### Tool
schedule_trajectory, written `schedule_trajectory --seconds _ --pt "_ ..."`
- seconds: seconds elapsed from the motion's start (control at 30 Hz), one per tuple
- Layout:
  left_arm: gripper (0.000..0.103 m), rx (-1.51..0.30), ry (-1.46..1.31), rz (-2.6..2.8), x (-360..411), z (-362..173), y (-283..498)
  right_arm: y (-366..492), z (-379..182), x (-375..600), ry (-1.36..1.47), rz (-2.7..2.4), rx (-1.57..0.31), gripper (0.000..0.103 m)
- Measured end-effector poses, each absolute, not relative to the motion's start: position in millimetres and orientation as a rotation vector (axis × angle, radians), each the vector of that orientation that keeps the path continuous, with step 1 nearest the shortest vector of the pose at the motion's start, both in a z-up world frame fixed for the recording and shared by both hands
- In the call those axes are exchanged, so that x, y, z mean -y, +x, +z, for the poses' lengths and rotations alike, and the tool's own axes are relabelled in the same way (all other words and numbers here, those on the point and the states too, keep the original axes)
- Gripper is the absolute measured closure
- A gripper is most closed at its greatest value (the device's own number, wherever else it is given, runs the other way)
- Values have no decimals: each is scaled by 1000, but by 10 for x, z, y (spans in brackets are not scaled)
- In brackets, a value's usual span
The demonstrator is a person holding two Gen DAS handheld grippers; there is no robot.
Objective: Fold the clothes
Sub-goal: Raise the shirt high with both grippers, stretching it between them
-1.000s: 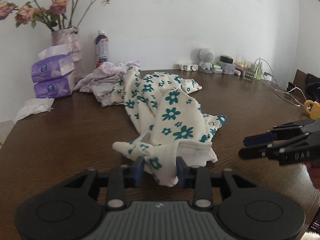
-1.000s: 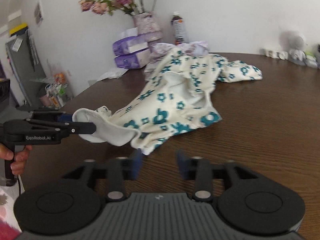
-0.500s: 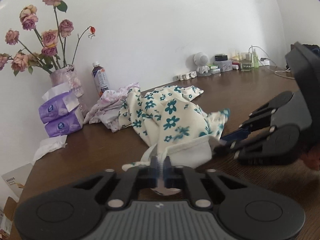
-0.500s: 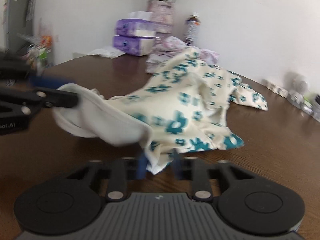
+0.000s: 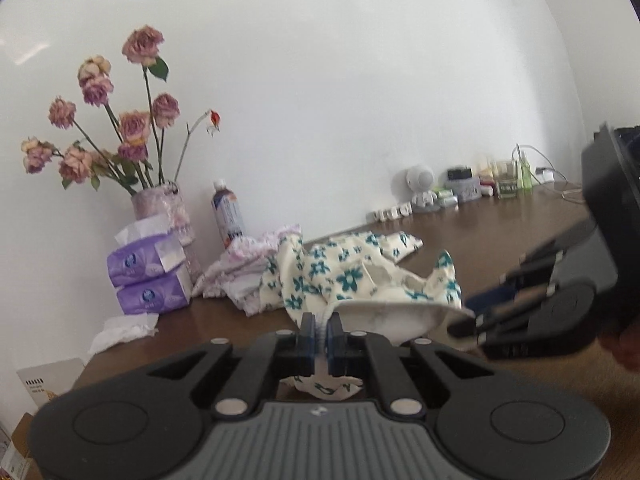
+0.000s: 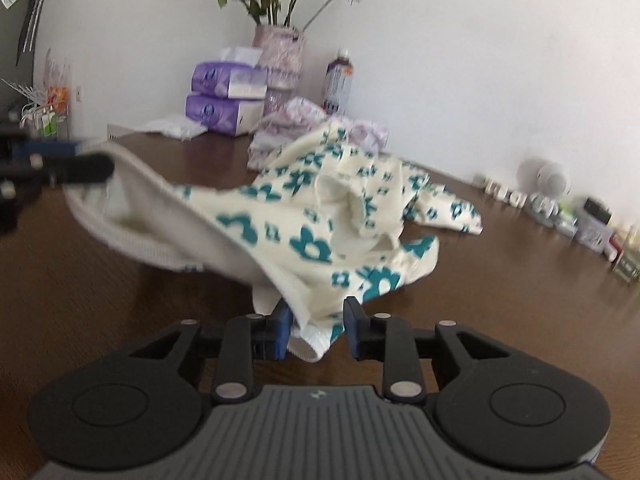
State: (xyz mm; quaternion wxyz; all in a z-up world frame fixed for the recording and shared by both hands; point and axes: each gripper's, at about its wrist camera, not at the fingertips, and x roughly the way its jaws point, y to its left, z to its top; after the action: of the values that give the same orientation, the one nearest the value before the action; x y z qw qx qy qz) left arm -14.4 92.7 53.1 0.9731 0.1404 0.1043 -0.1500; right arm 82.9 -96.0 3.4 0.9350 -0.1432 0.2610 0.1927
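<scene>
Left hand-held gripper [image 5: 321, 330]: my blue-padded fingers are pressed together on the ribbed white hem of the cream cotton garment with teal flower print [image 5: 352, 276]; a fold of it hangs below the pads.

Right hand-held gripper [image 6: 316, 320]: my fingers stand apart, with a bunch of the garment's ribbed edge lying between them; the left pad touches the cloth, the right pad sits just clear of it.

Garment: its hem is lifted off the dark brown wooden tabletop [image 6: 500, 280] and stretched between my two hand-held grippers; the rest trails in a crumpled heap on the tabletop toward the wall.

Behind the garment: a crumpled pale pink-and-white cloth [image 5: 244, 268] lies touching its far edge.

Back left of the tabletop: two stacked purple tissue packs [image 5: 150, 272], a pink glass vase of dried roses [image 5: 160, 204] just behind them, and a plastic drink bottle with a dark label [image 5: 228, 212] beside the vase.

Loose item: a crumpled white tissue [image 5: 124, 326] near the packs.

Back right: a small white round gadget [image 5: 420, 190] among little jars by the wall.
</scene>
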Motion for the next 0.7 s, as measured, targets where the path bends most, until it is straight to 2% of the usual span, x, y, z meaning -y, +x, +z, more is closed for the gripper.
schedule_trajectory --seconds 0.07,0.23,0.27,0.3,0.33,0.37,0.47,0.63,0.7 --pt "99 -188 276 -301 -920 602 -147 853 -2 933 -279 394 -562 72" --pt "99 -141 266 -296 -905 732 -170 879 -45 911 -294 358 -563 73" --pt "99 -138 275 -293 -894 741 -175 888 -38 931 -283 353 -556 77" --pt "99 -137 283 -284 -888 738 -176 897 -31 951 -272 347 -549 89" --pt "99 -143 292 -278 -886 725 -170 920 -10 996 -247 338 -544 97" --pt "99 -158 297 -274 -884 700 -160 945 20 1052 -217 328 -536 99" --pt "99 -231 309 -275 -895 592 -106 954 160 1249 -124 304 -498 101" --pt "88 -361 293 -306 -891 413 -49 875 395 1501 -2 309 -437 101" --pt "87 -394 275 -335 -883 356 -79 817 457 1526 1 314 -416 101"
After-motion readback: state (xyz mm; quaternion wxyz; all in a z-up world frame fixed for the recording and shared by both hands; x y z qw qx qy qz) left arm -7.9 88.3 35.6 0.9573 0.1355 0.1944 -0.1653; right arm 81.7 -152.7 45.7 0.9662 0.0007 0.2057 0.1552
